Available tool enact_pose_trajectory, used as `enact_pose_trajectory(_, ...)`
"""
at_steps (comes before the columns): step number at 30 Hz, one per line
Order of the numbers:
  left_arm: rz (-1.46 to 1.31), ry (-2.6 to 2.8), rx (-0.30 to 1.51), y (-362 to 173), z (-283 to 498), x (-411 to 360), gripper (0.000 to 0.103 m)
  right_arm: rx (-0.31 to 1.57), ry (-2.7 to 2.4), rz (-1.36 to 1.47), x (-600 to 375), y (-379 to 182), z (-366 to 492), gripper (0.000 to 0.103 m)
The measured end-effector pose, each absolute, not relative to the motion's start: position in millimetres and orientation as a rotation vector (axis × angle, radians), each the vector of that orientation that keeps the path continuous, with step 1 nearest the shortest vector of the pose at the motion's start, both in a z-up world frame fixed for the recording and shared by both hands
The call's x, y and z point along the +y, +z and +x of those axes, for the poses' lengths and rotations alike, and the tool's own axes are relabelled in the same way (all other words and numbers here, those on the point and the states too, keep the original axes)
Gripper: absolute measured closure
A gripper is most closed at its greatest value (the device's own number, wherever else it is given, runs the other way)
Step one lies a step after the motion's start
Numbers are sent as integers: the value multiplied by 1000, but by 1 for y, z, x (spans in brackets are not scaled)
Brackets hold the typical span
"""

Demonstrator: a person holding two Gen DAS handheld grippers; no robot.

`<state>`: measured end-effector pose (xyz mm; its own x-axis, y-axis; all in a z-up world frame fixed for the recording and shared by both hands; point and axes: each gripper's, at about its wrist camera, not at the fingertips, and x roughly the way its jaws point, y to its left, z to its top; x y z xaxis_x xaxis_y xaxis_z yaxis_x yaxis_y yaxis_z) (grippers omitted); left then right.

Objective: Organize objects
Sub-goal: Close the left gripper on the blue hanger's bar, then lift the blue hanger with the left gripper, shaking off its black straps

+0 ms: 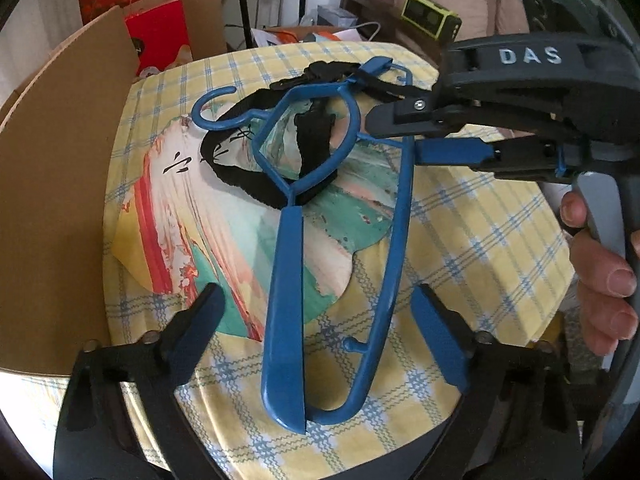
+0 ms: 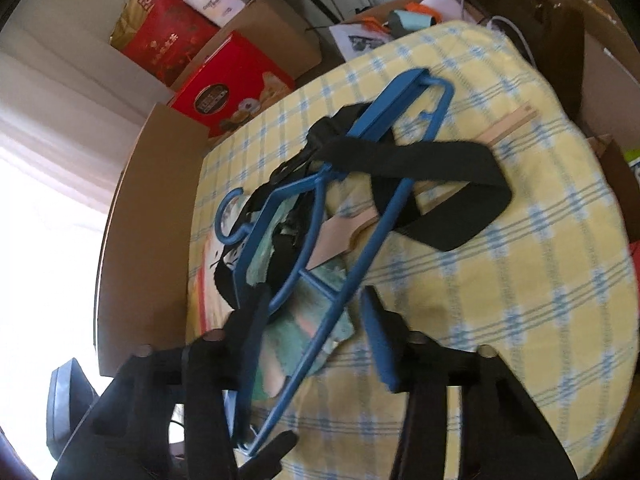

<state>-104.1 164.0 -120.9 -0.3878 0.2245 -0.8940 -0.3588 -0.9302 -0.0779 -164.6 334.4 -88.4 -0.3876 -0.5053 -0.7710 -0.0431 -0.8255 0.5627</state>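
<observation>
Left of your left gripper, the tall brown cardboard wall blocks you; the yellow checked tablecloth to its right lies bare.

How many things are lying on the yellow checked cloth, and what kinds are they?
Blue hanger: 1
Black strap: 1
Painted paper fan: 1
Wooden stick: 1
Total: 4, all on the checked cloth.

Both wrist views look steeply down, close, sharing the blue hanger.
</observation>
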Motion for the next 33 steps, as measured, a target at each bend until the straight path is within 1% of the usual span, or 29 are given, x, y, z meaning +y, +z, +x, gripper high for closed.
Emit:
enact_pose_trajectory(1,-1491,2354,192,-123,-104,164,23,-743,-2282,1537,333,-90,-165,63)
enact_pose_trajectory(2,-1476,2366,209,-123,-102,165,27,-745,-2282,1537,332,-91,-166,68)
enact_pose_trajectory(3,-1463,2372,220,-123,-101,165,35,-751,-2279,1536,332,-93,-166,71)
enact_pose_trajectory(5,-1447,2385,230,-121,-100,164,45,-762,-2269,1544,332,-95,-166,84)
enact_pose_trajectory(6,-1443,2371,211,-120,-100,163,45,-774,-2257,1544,332,-96,-166,86)
enact_pose_trajectory(10,-1431,2319,145,-118,-102,157,47,-865,-2184,1511,334,-101,-163,86)
enact_pose_trajectory(16,-1413,2283,109,-116,-99,155,47,-983,-2079,1470,331,-115,-164,87)
enact_pose_trajectory(20,-1417,2264,50,-114,-102,152,47,-927,-2059,1439,309,-115,-155,86)
enact_pose_trajectory(22,-1413,2248,-2,-109,-102,145,47,-940,-2050,1391,304,-110,-150,88)
enact_pose_trajectory(23,-1407,2233,-41,-105,-102,141,47,-968,-2030,1359,304,-107,-148,91)
enact_pose_trajectory(26,-1379,2212,-145,-85,-103,128,48,-1048,-1993,1271,307,-92,-144,93)
enact_pose_trajectory(31,-1307,2180,-194,-50,-101,121,50,-1080,-1991,1144,310,-55,-141,92)
enact_pose_trajectory(33,-1293,2138,-247,-39,-101,119,50,-1092,-1976,1110,308,-45,-140,92)
